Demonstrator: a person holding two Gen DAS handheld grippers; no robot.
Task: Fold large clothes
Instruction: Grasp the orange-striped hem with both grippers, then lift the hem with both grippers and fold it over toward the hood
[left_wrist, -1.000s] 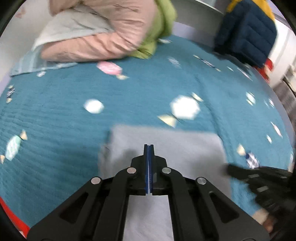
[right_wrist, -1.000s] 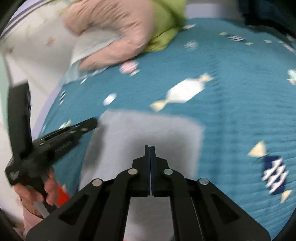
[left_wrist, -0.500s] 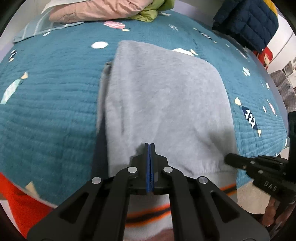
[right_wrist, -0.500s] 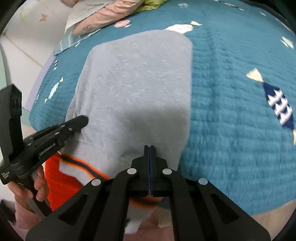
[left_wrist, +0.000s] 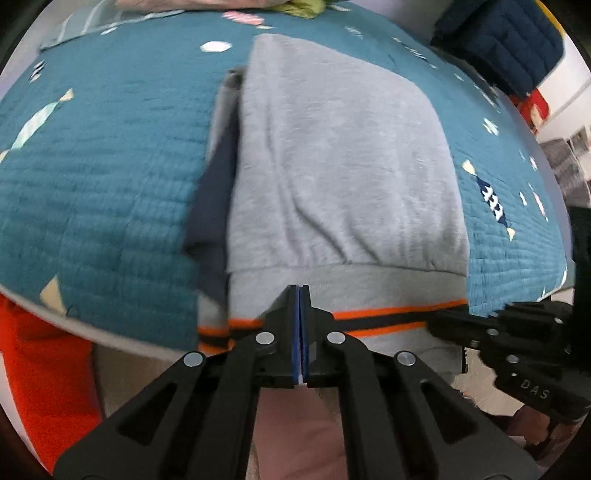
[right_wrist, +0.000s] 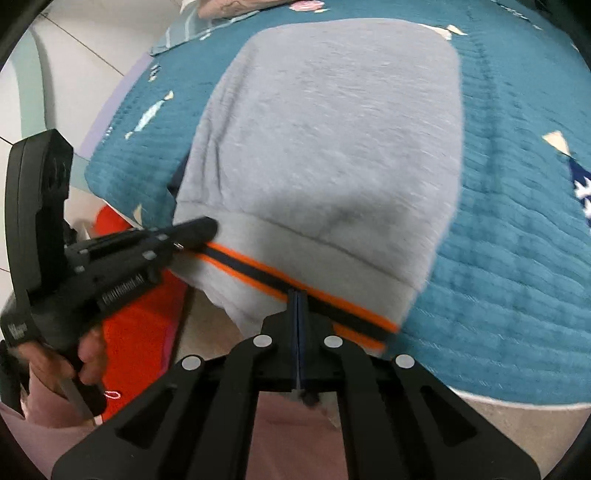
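here the grey sweatshirt (left_wrist: 340, 155) lies folded on the teal quilt (left_wrist: 103, 177) of the bed, its ribbed hem with the orange and dark stripe (left_wrist: 388, 319) hanging over the near edge. a dark navy layer (left_wrist: 212, 206) shows along the sweatshirt's left side in the left wrist view. the left tongs (left_wrist: 299, 295) sit at the hem with their blue pads pressed together; no cloth can be seen between the tips, though the hem is right behind them. the right tongs (right_wrist: 297, 301) are likewise closed, their tips over the striped band (right_wrist: 258, 273), and whether they pinch any fabric cannot be told. in the right wrist view the other tool's tip (right_wrist: 195, 229) touches the hem's left corner, held by a hand (right_wrist: 70, 365) with a pink sleeve below it. something bright orange-red (right_wrist: 140, 332) lies below the bed edge. at the far side of the bed there is a pink garment (left_wrist: 177, 3) beside a green one (left_wrist: 301, 5), and a navy puffer jacket (left_wrist: 498, 40) sits at the far right. the quilt carries small fish and candy shapes (left_wrist: 489, 195).
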